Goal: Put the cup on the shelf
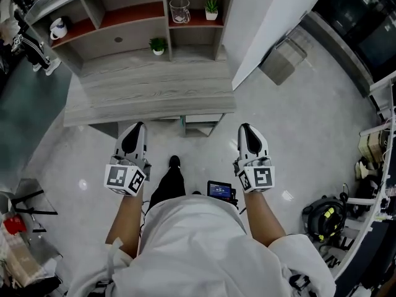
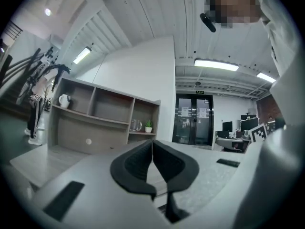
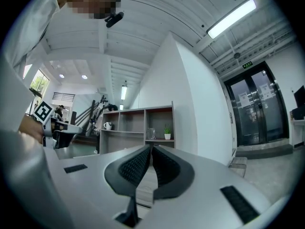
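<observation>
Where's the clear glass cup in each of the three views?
Head view: the glass cup is at top centre, in the right compartment of the shelf.
Left gripper view: the glass cup is slightly left of centre, in the far shelf.
Right gripper view: the glass cup is near centre, above the closed jaws.
Shared landmark: the potted plant stands just right of it in all three.

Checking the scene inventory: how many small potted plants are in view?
2. One potted plant stands in the shelf's right compartment, beside the glass cup. The second potted plant stands on the wooden desk below it. Others may be hidden.
</observation>
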`<state>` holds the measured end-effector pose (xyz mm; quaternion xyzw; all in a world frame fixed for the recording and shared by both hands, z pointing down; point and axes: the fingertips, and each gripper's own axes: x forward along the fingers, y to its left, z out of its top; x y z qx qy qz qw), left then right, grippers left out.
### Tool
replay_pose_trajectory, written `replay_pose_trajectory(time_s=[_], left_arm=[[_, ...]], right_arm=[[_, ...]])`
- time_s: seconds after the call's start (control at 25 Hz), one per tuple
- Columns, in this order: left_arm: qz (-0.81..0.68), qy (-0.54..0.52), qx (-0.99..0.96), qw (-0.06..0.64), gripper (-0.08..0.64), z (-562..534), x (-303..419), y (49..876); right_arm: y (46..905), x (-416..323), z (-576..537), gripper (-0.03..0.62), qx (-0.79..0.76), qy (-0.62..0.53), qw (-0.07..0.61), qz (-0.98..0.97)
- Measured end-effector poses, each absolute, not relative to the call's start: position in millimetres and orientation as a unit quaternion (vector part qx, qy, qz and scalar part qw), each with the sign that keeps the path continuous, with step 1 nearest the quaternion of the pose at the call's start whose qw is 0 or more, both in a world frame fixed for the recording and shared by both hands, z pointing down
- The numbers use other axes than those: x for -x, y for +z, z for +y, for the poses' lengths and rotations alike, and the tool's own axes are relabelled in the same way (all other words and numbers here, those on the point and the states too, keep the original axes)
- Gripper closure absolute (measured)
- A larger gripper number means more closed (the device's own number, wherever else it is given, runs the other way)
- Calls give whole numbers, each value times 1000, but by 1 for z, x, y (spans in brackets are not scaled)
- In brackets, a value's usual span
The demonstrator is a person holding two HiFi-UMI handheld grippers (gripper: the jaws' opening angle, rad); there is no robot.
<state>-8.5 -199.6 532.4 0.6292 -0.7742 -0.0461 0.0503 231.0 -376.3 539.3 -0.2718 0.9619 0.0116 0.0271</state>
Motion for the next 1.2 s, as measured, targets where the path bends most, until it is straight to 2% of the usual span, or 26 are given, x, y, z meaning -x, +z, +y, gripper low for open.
replay_pose_trajectory(time_s=[0.24,0.52,1.2], left_arm=[[-784,-26,-619,47,546,-154,-43,532],[-802,-10,-595,48,546,-90,-63,528],[-817,-34,-575,14,546,10,30,501]], right_arm=[[551,-259,-337,551,243,-11,43,969],[559,-246,-285,551,187,-36,55,980],[506,-155,-203,551,182,-10,72,981]])
